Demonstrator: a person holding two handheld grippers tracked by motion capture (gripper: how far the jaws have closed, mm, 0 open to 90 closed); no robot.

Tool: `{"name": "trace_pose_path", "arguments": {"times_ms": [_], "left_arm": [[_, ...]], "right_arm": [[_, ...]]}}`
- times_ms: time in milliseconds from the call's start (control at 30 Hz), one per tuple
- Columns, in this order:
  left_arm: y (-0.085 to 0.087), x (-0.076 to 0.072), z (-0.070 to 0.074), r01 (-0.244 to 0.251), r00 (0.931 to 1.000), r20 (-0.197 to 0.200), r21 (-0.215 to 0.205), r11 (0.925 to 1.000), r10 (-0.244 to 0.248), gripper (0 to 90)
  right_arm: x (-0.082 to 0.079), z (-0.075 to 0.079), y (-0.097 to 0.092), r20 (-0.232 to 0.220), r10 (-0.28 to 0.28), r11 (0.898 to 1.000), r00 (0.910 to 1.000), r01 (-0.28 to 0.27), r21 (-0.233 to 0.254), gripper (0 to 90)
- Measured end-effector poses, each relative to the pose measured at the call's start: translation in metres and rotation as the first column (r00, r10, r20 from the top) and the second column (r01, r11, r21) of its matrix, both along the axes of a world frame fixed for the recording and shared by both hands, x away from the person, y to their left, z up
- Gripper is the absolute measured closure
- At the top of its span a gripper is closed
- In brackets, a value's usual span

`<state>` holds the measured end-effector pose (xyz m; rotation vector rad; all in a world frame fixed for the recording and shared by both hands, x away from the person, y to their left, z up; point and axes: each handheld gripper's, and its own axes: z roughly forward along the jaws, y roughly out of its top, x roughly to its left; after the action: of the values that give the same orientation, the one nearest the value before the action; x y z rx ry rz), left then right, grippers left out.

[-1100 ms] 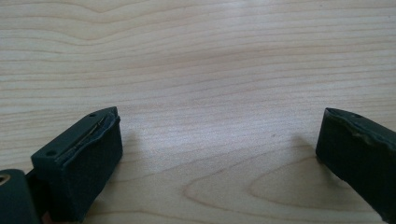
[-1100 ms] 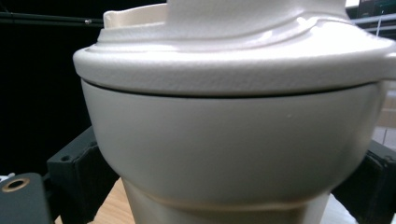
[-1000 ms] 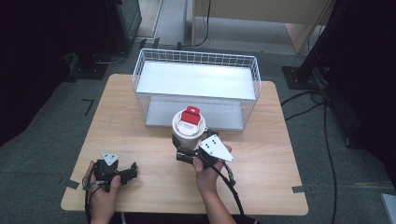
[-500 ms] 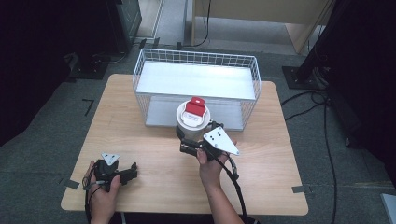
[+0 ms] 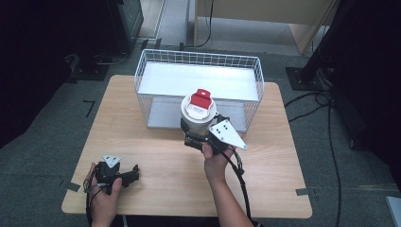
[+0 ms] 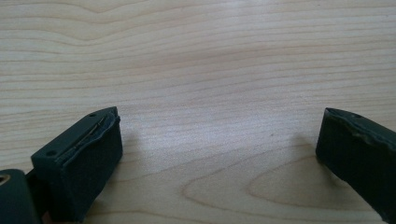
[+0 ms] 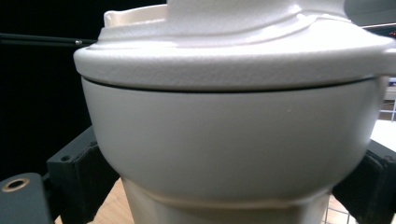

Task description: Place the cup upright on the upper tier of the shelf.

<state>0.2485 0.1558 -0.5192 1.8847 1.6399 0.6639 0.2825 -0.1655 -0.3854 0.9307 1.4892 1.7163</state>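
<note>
a cream white jar with a red flip cap stands upright, lifted just before the wire basket.

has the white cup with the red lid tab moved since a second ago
Yes. The white cup, clamped in the right gripper, has moved away from the person toward the wire basket; it now overlaps the basket's front wall, where earlier it sat lower, nearer the table's middle.
</note>
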Motion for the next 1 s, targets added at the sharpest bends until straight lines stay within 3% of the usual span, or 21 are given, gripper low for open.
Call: {"name": "trace_pose_path", "arguments": {"times_ms": [500,1000], "left_arm": [[0.0,0.0,0.0,0.002,1.0,-0.003,0.001,1.0,-0.002,0.8],[0.0,0.0,0.0,0.002,1.0,-0.001,0.001,1.0,-0.002,0.8]], "right_arm": [[0.016,0.027,-0.007,0.041,-0.03,0.999,0.9987,0.031,-0.026,6.9],[0.042,0.05,-0.011,0.042,-0.041,0.999,0.9983,0.042,-0.023,6.9]]}}
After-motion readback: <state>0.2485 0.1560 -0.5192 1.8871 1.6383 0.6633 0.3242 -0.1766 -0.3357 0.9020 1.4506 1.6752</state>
